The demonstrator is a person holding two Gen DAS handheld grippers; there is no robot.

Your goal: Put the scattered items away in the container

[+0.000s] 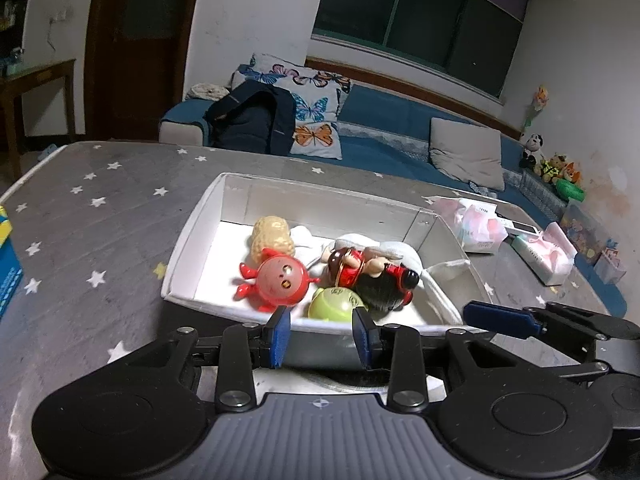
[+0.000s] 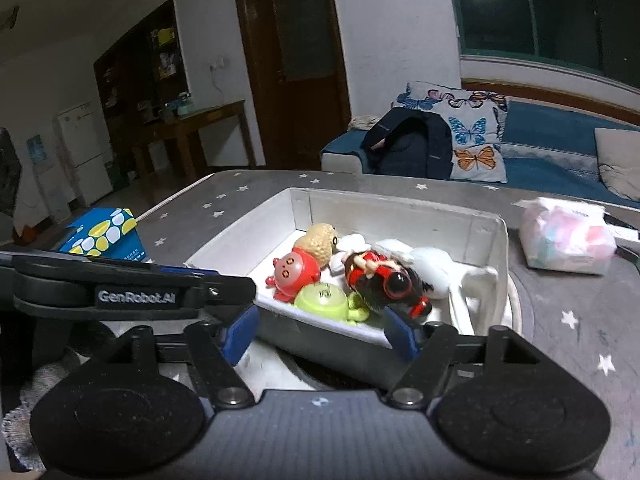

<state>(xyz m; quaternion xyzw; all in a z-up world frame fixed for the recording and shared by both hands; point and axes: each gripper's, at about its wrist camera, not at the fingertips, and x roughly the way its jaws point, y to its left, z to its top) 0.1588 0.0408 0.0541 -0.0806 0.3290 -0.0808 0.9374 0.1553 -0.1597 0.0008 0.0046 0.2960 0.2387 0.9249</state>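
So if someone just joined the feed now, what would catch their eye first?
The white box mid-table, with bright toys piled at its near end: a red round-faced figure, a green toy beside it, and a red-and-black doll lying on white cloth. A tan peanut toy sits behind them. Both grippers, left and right, are open and empty just short of the box's near wall.

Hidden & cut-off bits

White cloth mostly under the doll; we can't tell what it is. Blue box cut by left frame edge. Green toy partly behind box wall. Tissue pack print too blurred to read.
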